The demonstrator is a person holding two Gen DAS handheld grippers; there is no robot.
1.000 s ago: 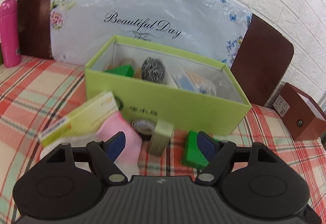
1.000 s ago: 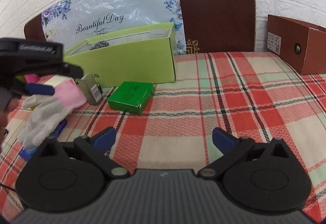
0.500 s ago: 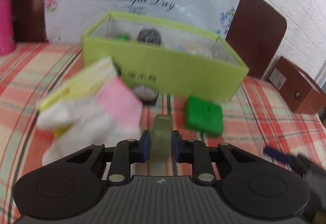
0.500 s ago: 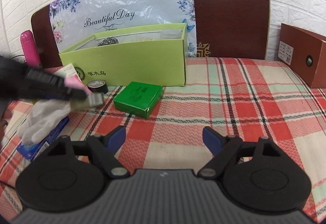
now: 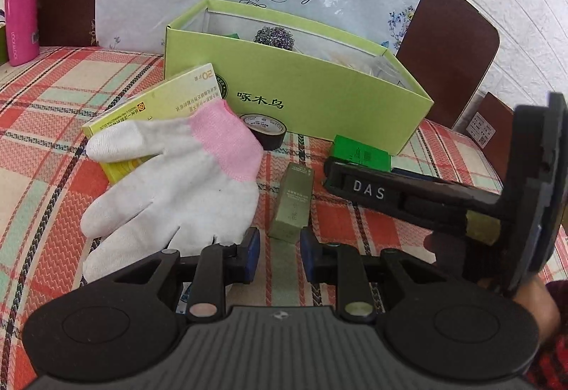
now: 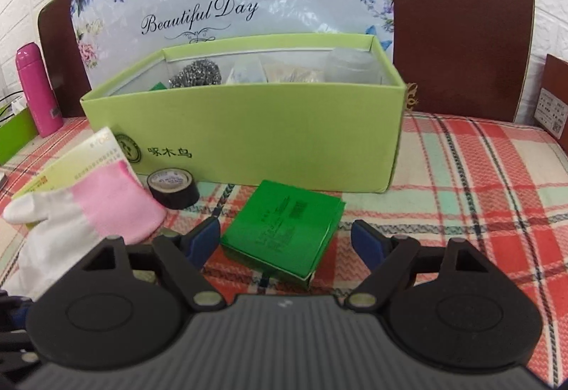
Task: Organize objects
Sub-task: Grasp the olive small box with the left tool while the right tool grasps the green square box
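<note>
My left gripper [image 5: 277, 253] has its jaws narrowed around the near end of the slim olive carton [image 5: 293, 200], though I can't tell if the pads bite. My right gripper [image 6: 285, 242] is closing its jaws, not yet touching the flat green box [image 6: 284, 230] between them. Both look like light, crushable cardboard; I'd pinch the side faces gently. The lime storage box [image 6: 248, 127] stands just behind.

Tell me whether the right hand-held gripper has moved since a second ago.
Yes. The right hand-held gripper has come closer to the lime-green cardboard box and now straddles the flat green carton, its jaws closing, not yet touching.
</note>
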